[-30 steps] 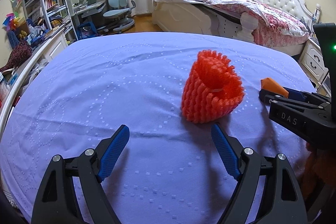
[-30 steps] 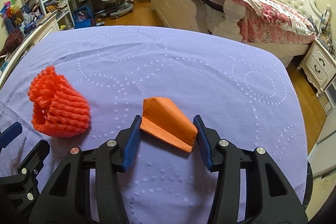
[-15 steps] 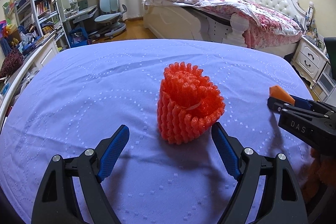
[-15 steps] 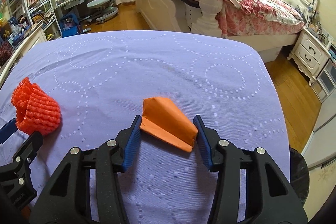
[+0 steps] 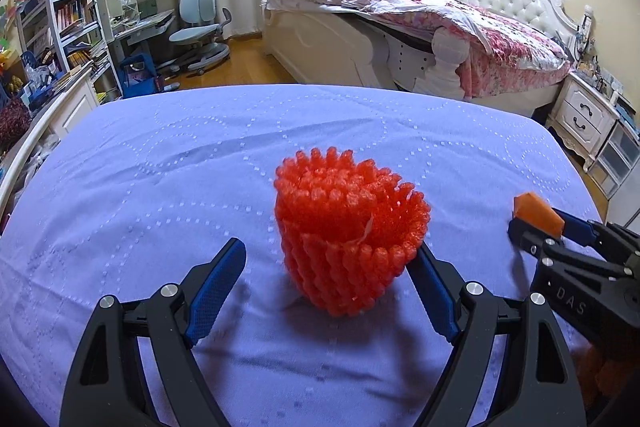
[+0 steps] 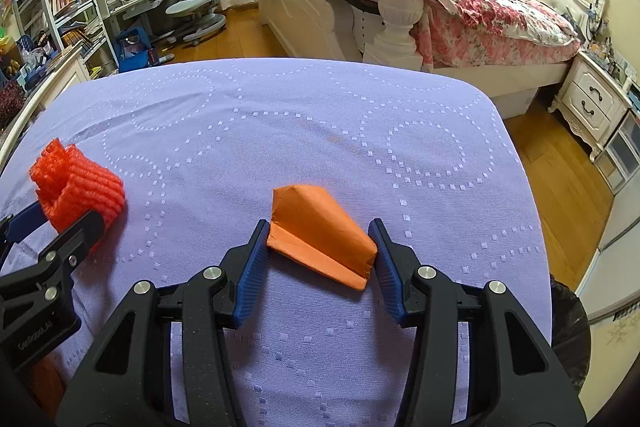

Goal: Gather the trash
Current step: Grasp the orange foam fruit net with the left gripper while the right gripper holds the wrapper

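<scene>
On a lilac-covered table, the right gripper pinches a folded orange paper wedge. The left wrist view alone shows the left gripper spread wide around a red foam fruit net, one pad touching it, the other clear.

Red-orange foam fruit net, rolled into an open-topped cup, standing upright on lavender bedspread. Orange folded paper packet, wedge-shaped, creased, raised off the cloth, well right of the net.
</scene>
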